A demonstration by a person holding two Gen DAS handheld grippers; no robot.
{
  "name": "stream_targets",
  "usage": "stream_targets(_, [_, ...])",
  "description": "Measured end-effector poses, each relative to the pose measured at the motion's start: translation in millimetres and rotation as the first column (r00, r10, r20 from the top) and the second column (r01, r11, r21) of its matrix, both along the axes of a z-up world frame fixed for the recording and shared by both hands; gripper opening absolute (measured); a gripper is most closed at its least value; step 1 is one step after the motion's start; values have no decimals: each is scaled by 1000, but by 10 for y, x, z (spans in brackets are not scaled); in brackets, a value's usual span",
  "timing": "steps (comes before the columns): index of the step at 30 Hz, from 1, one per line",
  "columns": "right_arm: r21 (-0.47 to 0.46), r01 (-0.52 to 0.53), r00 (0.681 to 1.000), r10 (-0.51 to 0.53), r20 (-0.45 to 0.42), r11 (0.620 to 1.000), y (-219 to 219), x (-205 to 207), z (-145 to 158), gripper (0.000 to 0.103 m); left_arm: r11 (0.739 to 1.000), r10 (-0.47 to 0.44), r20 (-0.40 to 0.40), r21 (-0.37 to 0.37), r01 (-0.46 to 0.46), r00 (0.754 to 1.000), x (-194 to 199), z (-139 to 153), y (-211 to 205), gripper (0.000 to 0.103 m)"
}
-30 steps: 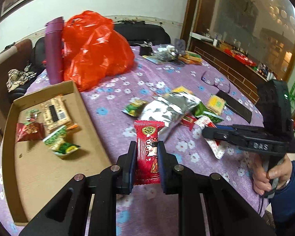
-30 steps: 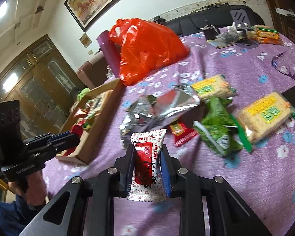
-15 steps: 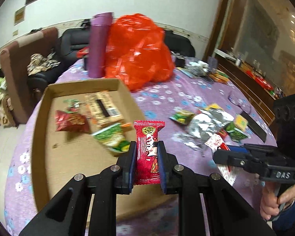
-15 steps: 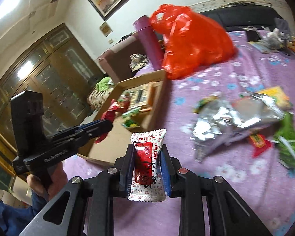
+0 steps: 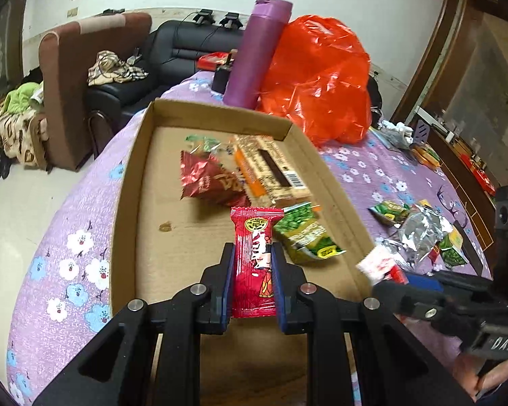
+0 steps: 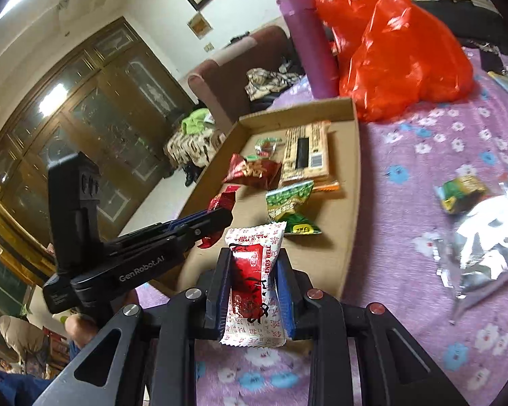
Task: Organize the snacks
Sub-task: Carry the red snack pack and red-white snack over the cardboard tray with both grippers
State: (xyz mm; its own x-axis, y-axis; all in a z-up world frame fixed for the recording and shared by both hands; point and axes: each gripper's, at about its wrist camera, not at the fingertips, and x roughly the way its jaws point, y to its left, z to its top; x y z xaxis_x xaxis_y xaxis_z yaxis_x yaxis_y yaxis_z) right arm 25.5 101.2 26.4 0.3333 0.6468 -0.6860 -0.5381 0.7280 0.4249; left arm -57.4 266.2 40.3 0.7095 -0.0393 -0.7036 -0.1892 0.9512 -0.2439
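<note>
My left gripper (image 5: 252, 272) is shut on a red snack packet (image 5: 255, 257) and hangs over the near half of the cardboard box (image 5: 127, 203). My right gripper (image 6: 252, 289) is shut on a white and red snack packet (image 6: 254, 280) just above the box's near rim (image 6: 352, 209). Inside the box lie a dark red pouch (image 5: 210, 181), a long tan cracker pack (image 5: 271, 169) and a green pea packet (image 5: 304, 237). From the right wrist view the left gripper (image 6: 216, 220) shows at the left with its red packet (image 6: 221, 203).
An orange plastic bag (image 5: 318, 81) and an upright purple roll (image 5: 259, 50) stand behind the box. On the purple flowered cloth (image 6: 433, 155) to the right lie a crumpled silver bag (image 6: 487, 237) and several green packets (image 5: 389, 211). A brown armchair (image 5: 84, 77) stands beyond the table.
Both grippers have swung left from the loose snack pile to the cardboard box, each keeping its packet. The left one has also rolled.
</note>
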Motion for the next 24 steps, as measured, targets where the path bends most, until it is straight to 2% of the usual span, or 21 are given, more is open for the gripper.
stream_targets(4, [-15, -9, 999, 9, -32, 1000, 112, 71, -136, 28, 1000, 4, -14, 2, -4, 1000, 15, -57, 21, 19])
stream_targets(10, [-47, 24, 1000, -23, 6, 999, 132, 167, -197, 28, 1000, 1, -22, 0, -1, 1000, 52, -102, 13, 19])
stream_targets(16, [-89, 50, 996, -43, 83, 995, 164, 196, -202, 28, 1000, -17, -38, 4, 17, 999, 97, -135, -25, 19])
stream_targets(19, [-145, 64, 988, -42, 148, 987, 188, 165, -216, 28, 1000, -22, -56, 3, 22, 998, 128, -160, -32, 19])
stream_targets(24, [-182, 54, 981, -18, 194, 982, 230, 96, -234, 28, 999, -36, -74, 6, 36, 997, 165, -189, -67, 19])
